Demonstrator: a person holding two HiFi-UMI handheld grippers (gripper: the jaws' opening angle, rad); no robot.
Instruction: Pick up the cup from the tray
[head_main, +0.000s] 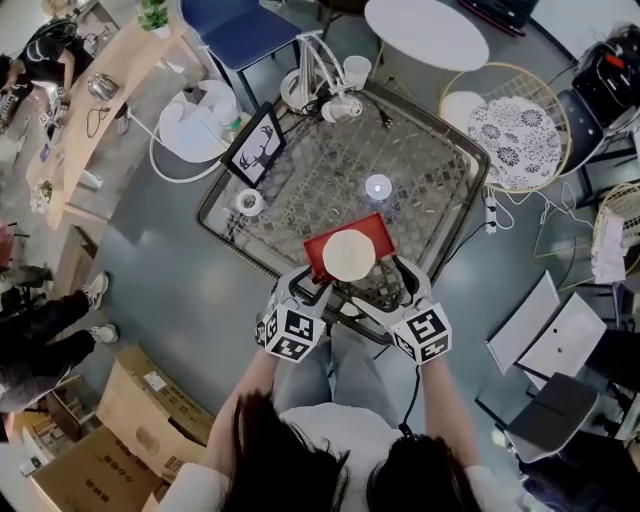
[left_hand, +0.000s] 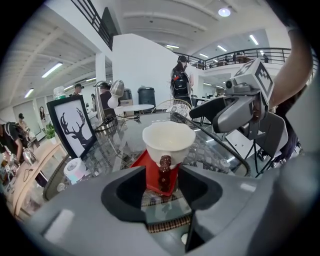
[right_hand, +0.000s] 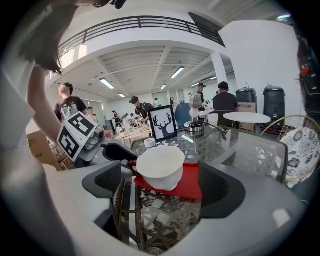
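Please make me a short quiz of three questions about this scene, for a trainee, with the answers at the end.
1. True or false: the cup stands on the red tray.
2. What does the framed picture on the table show? A) a deer B) a boat C) a flower
3. Fill in: the jaws of the left gripper stand ____, with the cup's handle just ahead of them.

Key: 1 true; 2 A; 3 apart.
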